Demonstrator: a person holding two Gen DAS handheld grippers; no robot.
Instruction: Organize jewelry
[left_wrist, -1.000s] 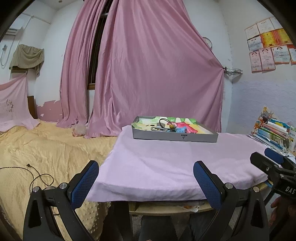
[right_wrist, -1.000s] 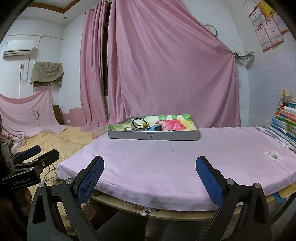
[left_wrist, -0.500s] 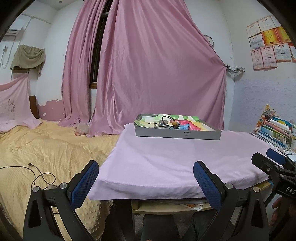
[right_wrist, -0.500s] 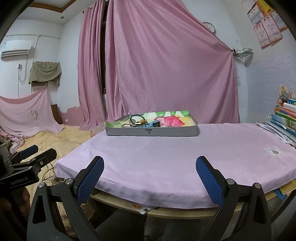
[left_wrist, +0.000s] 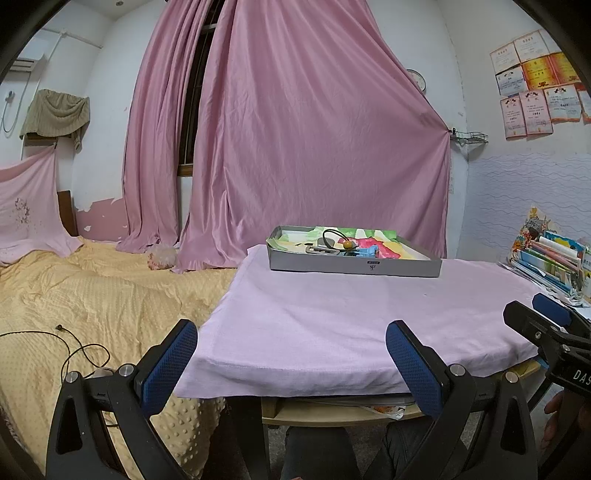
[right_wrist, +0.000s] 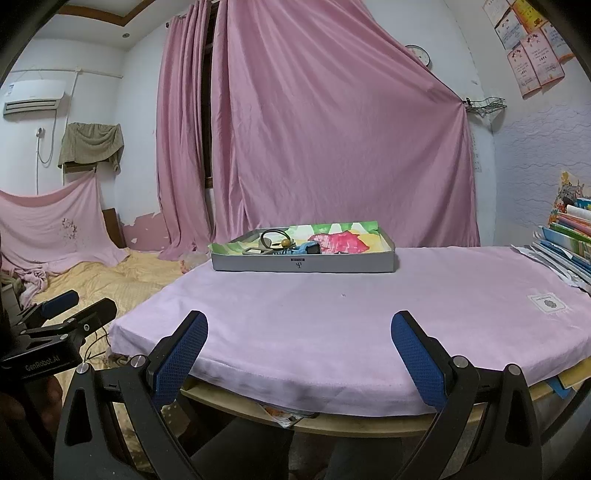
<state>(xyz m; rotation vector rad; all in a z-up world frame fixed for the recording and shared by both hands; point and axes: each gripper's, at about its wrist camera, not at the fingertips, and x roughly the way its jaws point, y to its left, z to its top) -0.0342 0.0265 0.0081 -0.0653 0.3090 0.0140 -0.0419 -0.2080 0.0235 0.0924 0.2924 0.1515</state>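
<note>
Both the left gripper (left_wrist: 291, 354) and the right gripper (right_wrist: 299, 345) hover at the near edge of the desk (right_wrist: 332, 314), jaws spread wide and holding nothing. The jewelry (right_wrist: 284, 246) lies in a grey tray (right_wrist: 303, 264) at the desk's far side, well apart from both.

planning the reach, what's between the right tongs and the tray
Only bare pink cloth between the right tongs and the tray, seen in the right wrist view.
</note>
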